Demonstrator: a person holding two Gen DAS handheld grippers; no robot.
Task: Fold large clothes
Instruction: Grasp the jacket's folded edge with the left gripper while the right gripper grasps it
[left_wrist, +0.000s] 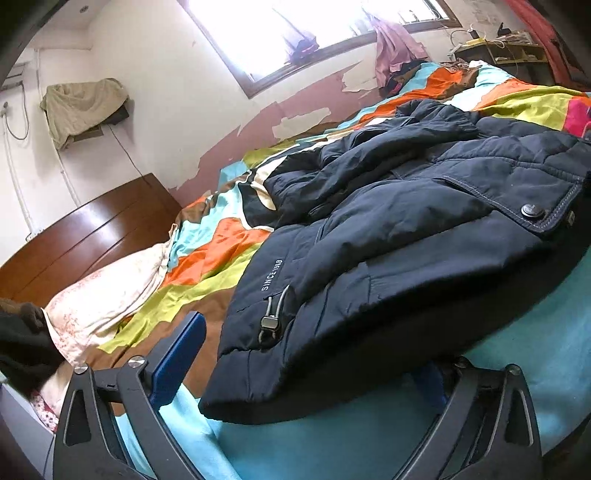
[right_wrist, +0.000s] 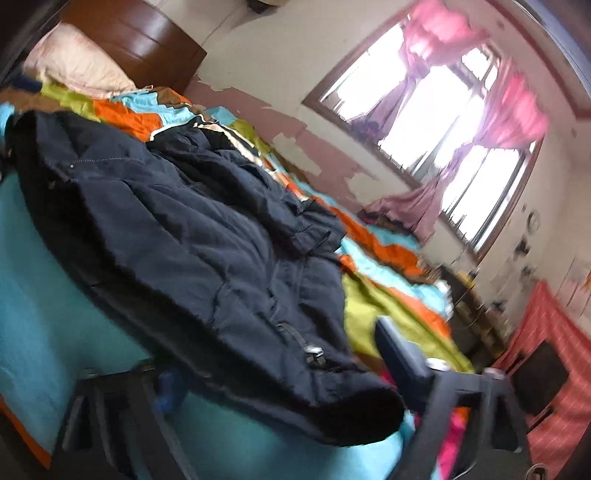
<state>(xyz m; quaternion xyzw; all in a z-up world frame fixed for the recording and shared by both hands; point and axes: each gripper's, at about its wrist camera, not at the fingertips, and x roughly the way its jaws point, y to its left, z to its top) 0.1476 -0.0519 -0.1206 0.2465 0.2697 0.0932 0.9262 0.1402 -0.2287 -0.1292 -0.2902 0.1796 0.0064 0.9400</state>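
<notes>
On the bed's patchwork quilt (left_wrist: 207, 266), a padded navy jacket (left_wrist: 388, 229) lies crumpled.
Left gripper (left_wrist: 303, 373) and right gripper (right_wrist: 280, 354) both gape, hem corners between unpressed jaws.

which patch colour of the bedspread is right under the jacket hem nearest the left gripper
The turquoise patch: the navy jacket hem lies on it between the left gripper fingers. The orange and lime patches lie farther back, toward the pillow.

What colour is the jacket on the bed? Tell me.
Dark navy blue jacket, clearest in the left wrist view.
</notes>
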